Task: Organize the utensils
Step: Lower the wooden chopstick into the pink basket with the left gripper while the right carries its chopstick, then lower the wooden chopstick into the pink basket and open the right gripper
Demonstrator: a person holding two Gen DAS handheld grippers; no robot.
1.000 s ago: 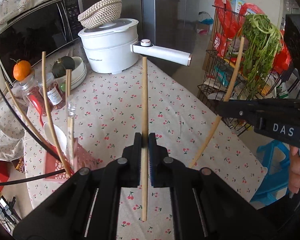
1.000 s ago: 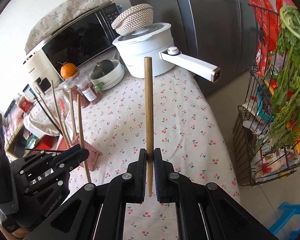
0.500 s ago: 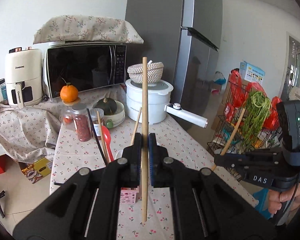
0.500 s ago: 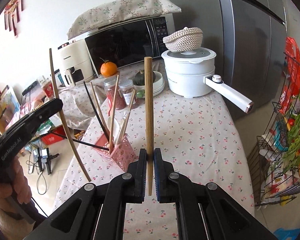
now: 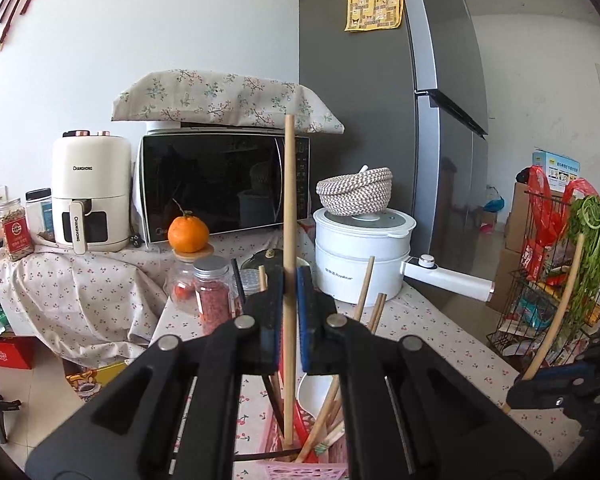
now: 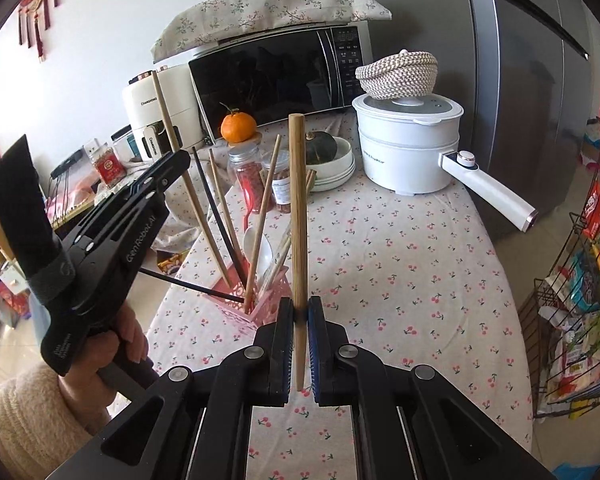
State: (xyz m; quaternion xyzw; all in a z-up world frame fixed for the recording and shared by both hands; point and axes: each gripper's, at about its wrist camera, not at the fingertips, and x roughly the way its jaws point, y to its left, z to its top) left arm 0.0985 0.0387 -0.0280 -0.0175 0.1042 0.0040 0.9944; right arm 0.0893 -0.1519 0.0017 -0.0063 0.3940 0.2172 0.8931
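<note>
The left gripper (image 5: 289,292) has its fingers (image 5: 269,320) clamped on a wooden chopstick (image 5: 288,240), gripped low on the shaft and held upright so that its bottom end points straight down into the pink holder (image 5: 300,470). In the left wrist view that lower tip already sits among the other sticks, at or just inside the rim; whether it touches the bottom cannot be told. A vertical hold suits the narrow opening, since a tilted stick would likely catch on the utensils leaning there.

The right gripper (image 6: 299,316) is likewise closed on a second chopstick (image 6: 298,220), also upright, held over the cherry-print table (image 6: 400,280) just beside the holder (image 6: 236,312) and apart from it. It seems parked there to wait its turn while leaving room for the left one.

Inside the holder stand several wooden chopsticks (image 6: 262,216), a black chopstick (image 6: 216,208) and a white spoon (image 6: 260,248), all fanned outward, which leaves the middle open for new pieces.

Farther back on the table sit spice jars (image 6: 252,176), an orange (image 6: 238,126), a white electric pot (image 6: 408,148) with a woven basket (image 6: 398,72) on its lid, then the microwave (image 6: 276,76).
</note>
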